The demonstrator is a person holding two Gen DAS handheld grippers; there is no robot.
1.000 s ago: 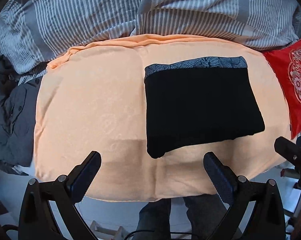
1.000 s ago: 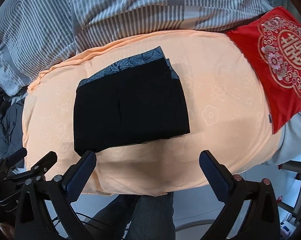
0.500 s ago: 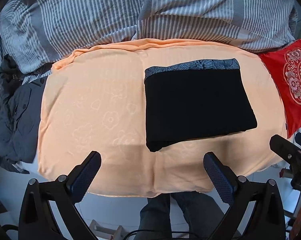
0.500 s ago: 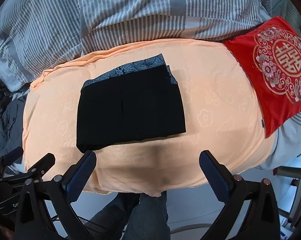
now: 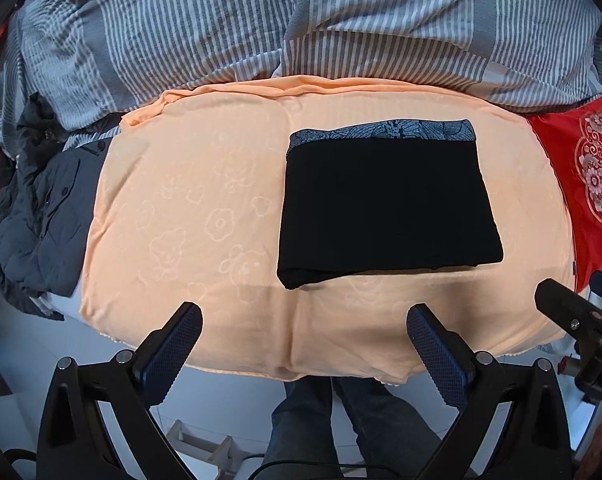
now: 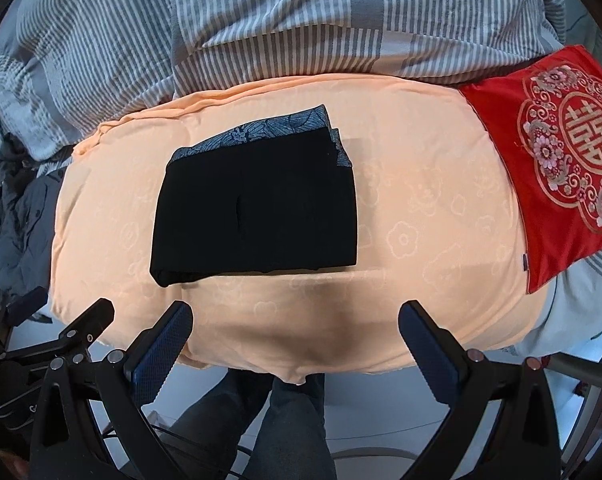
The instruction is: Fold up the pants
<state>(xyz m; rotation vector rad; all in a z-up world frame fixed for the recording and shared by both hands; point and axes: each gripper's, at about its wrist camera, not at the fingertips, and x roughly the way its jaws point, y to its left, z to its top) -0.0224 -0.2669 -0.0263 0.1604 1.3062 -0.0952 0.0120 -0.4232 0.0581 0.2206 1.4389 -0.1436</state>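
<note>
Pants (image 5: 387,204) lie folded into a flat black rectangle on the peach cover (image 5: 189,216), a patterned grey band along the far edge. I see my left gripper (image 5: 303,340) spread wide with nothing between its fingers, hanging over the cover's near edge, apart from the pants. My right gripper (image 6: 295,338) is likewise wide apart and empty — the pants (image 6: 257,208) sit ahead and a little left of it. A striped duvet (image 6: 301,16) bunches behind the cover, a red cushion (image 6: 557,148) lies at the right, and dark clothes (image 5: 33,216) are heaped at the left.
</note>
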